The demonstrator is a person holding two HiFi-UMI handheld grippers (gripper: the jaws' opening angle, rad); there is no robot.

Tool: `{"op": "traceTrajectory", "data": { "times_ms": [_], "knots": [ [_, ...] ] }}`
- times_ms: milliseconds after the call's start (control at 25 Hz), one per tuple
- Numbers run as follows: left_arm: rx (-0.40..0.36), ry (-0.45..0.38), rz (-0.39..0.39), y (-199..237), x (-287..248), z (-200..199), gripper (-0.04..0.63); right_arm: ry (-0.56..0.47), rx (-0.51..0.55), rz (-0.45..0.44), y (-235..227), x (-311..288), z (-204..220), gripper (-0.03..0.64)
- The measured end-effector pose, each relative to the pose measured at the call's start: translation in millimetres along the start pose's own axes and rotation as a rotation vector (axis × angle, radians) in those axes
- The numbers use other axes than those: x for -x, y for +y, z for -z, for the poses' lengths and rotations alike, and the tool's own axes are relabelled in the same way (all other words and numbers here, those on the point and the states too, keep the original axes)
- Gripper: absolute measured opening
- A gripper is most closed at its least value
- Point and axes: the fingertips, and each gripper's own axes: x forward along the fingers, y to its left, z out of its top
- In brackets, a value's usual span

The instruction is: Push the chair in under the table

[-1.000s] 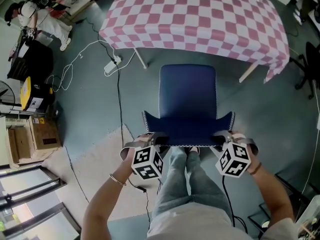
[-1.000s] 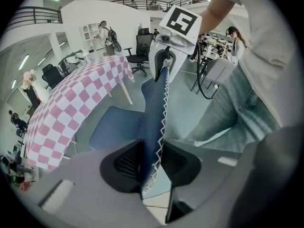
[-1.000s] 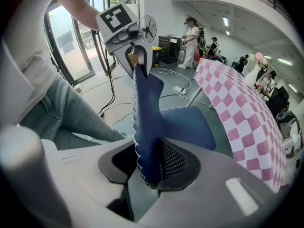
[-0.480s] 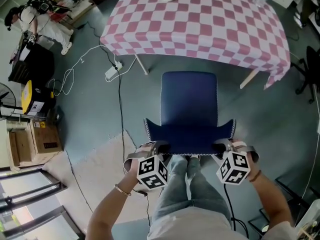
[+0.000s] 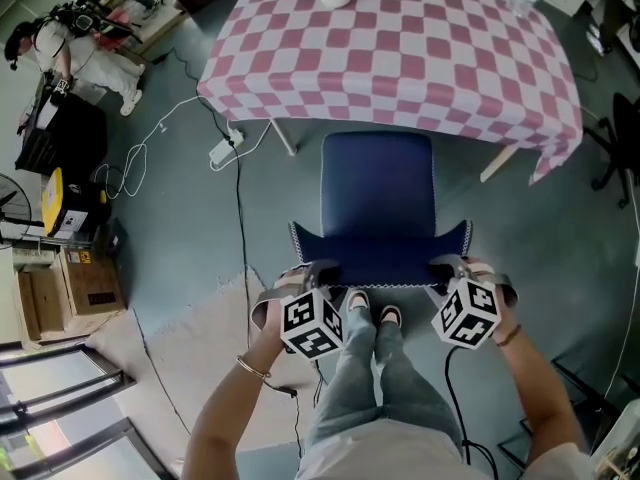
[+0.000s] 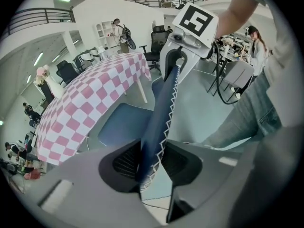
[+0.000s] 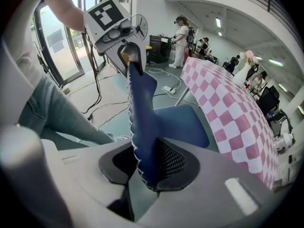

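A blue chair [image 5: 378, 193] faces the table [image 5: 400, 48], which has a pink and white check cloth; the seat's front edge lies just at the hanging cloth. My left gripper [image 5: 312, 273] is at the left end of the backrest top [image 5: 378, 260] and my right gripper [image 5: 447, 268] at the right end. In the left gripper view the stitched backrest edge [image 6: 159, 108] runs between the pads of the left gripper [image 6: 151, 160], whose jaws are opening. In the right gripper view the backrest [image 7: 141, 113] sits between the closing jaws of the right gripper [image 7: 145, 167].
White table legs [image 5: 283, 128] [image 5: 500, 158] flank the seat. A cable and power strip [image 5: 220, 151] lie on the floor at left, near boxes [image 5: 90, 278]. The person's feet [image 5: 370, 315] stand right behind the chair. A black office chair [image 5: 620, 138] is at right.
The chair, with both grippers on its backrest, has slid a little toward the table. The person's feet have come forward behind it.
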Motion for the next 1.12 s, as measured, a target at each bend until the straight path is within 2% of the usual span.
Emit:
{"op": "traceTrajectory", "data": {
  "times_ms": [600, 1120],
  "knots": [
    [0.03, -0.022, -0.062, 86.9, -18.4, -11.7, 0.138, -0.013, -0.041, -0.009, -69.0, -18.2, -29.2, 0.107],
    [0.019, -0.038, -0.094, 149.4, -35.3, -24.5, 0.147, -0.014, -0.081, 0.006, -121.9, -30.6, -46.2, 0.107]
  ]
}}
